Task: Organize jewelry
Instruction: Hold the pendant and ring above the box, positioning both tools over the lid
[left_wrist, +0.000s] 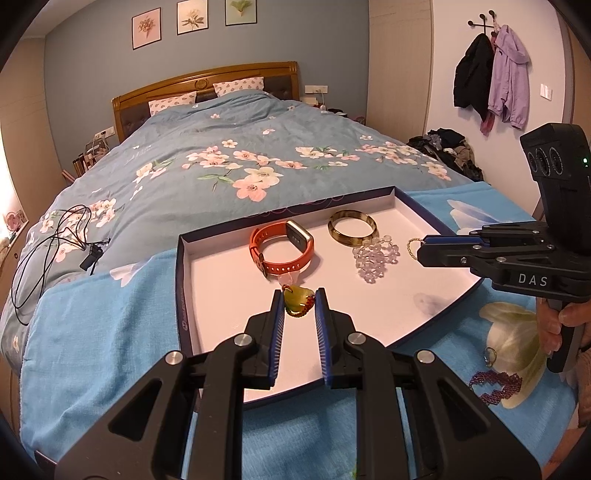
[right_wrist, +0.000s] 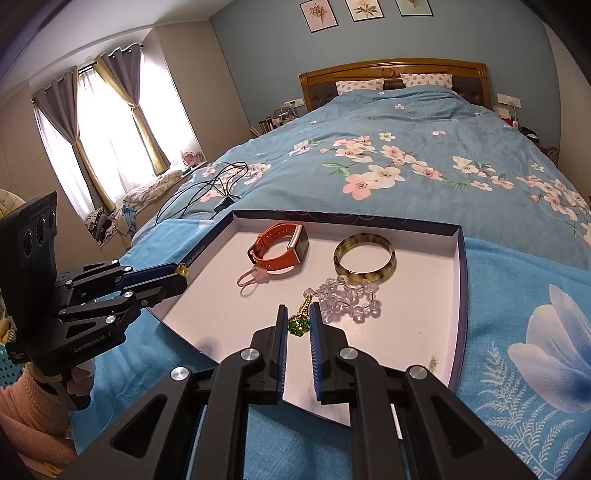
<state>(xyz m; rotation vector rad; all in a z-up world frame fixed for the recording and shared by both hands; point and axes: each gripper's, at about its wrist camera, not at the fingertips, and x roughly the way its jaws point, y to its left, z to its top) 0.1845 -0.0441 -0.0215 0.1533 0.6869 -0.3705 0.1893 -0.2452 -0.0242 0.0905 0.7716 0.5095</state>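
A shallow white tray (left_wrist: 221, 295) with a dark rim lies on a blue towel on the bed. In it are an orange watch (left_wrist: 282, 247), a brown bangle (left_wrist: 352, 227) and a clear bead bracelet (left_wrist: 376, 258). My left gripper (left_wrist: 300, 301) is shut on a yellow-green pendant (left_wrist: 298, 301) with red beads, just above the tray's near side. My right gripper (right_wrist: 298, 319) is shut on a gold chain with a green bead pendant (right_wrist: 299, 325), beside the clear beads (right_wrist: 347, 297). The same tray (right_wrist: 424, 332), watch (right_wrist: 282, 249) and bangle (right_wrist: 365, 258) show in the right wrist view.
A purple bead bracelet (left_wrist: 495, 386) and a small ring (left_wrist: 490, 356) lie on the towel right of the tray. A black cable (left_wrist: 48, 254) lies on the floral duvet at left. The blue towel (right_wrist: 517, 332) surrounds the tray.
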